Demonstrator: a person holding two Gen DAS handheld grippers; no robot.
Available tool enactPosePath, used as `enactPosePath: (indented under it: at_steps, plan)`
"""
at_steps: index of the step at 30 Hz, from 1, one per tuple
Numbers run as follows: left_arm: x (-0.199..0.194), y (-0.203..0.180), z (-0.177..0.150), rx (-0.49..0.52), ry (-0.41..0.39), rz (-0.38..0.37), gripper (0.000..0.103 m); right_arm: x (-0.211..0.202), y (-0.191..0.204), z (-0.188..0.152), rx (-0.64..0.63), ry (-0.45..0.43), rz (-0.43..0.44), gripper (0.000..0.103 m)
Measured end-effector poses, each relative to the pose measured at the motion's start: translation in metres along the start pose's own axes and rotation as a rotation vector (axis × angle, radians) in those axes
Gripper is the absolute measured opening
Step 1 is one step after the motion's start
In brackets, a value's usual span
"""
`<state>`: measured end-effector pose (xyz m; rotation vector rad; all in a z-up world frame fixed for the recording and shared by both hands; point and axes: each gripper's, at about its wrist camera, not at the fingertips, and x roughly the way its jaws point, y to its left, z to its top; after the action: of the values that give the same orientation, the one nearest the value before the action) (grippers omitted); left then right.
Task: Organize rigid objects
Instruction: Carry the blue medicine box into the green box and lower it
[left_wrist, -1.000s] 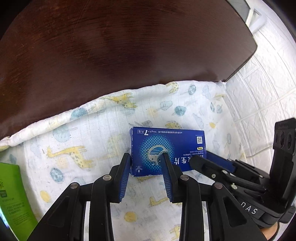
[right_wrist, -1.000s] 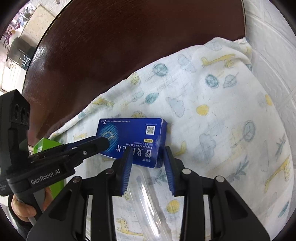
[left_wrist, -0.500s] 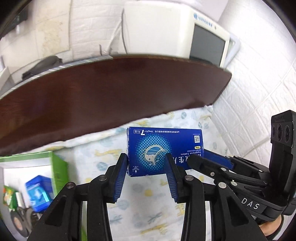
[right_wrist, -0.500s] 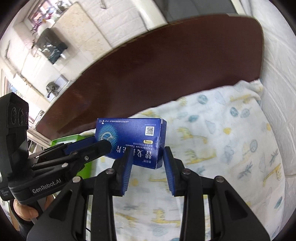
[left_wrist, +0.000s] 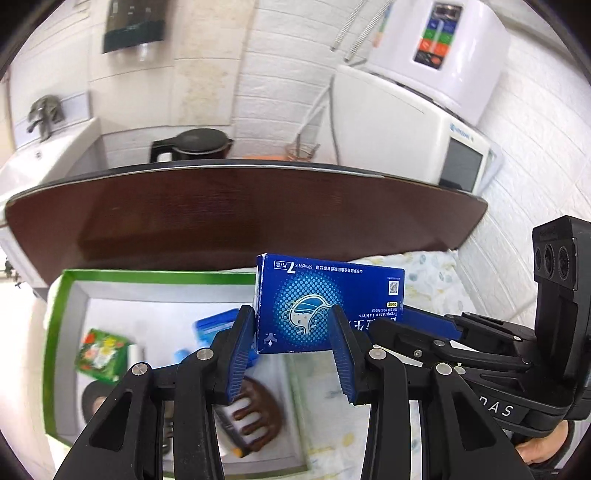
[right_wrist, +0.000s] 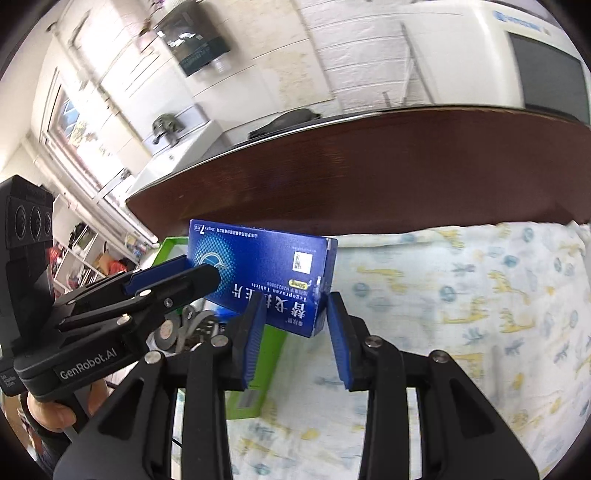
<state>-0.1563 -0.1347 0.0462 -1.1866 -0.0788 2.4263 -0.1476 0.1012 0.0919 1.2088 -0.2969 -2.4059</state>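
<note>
Aloft, both hand-held grippers, left (left_wrist: 291, 345) and right (right_wrist: 293, 332), pinch the blue box (left_wrist: 328, 301).

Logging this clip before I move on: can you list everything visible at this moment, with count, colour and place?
medicine box: 1, blue, held in the air between both grippers, above the near edge of the tray
storage tray: 1, green rim with white inside, on the cloth at left
small items in tray: several, among them a blue box, a green packet, a brown comb and a black roll
cloth: 1, white with giraffe and tree print, over the table
table: 1, dark brown
kettle: 1, black, behind the table
appliances: white, at back right
left gripper: black with blue pads, shut on the box's left end
right gripper: black with blue pads, shut on its right end
</note>
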Motion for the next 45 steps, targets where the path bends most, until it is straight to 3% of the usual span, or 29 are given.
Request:
enactPosePath:
  at_steps: [12,20,33,45]
  plan:
    - [-0.035,0.103,-0.022,-0.161,-0.039,0.098,0.040,0.071,0.096,0.015,-0.110,0.093,0.085,0.035]
    - [-0.034,0.150,-0.027,-0.231,-0.032,0.119,0.040,0.108,0.140,0.016,-0.166,0.138,0.081,0.035]
    - [0.002,0.182,-0.029,-0.260,0.034,0.105,0.040,0.156,0.140,0.011,-0.131,0.217,0.036,0.035]
    - [0.041,0.191,-0.024,-0.271,0.111,0.087,0.040,0.170,0.126,0.016,-0.087,0.246,-0.043,0.035]
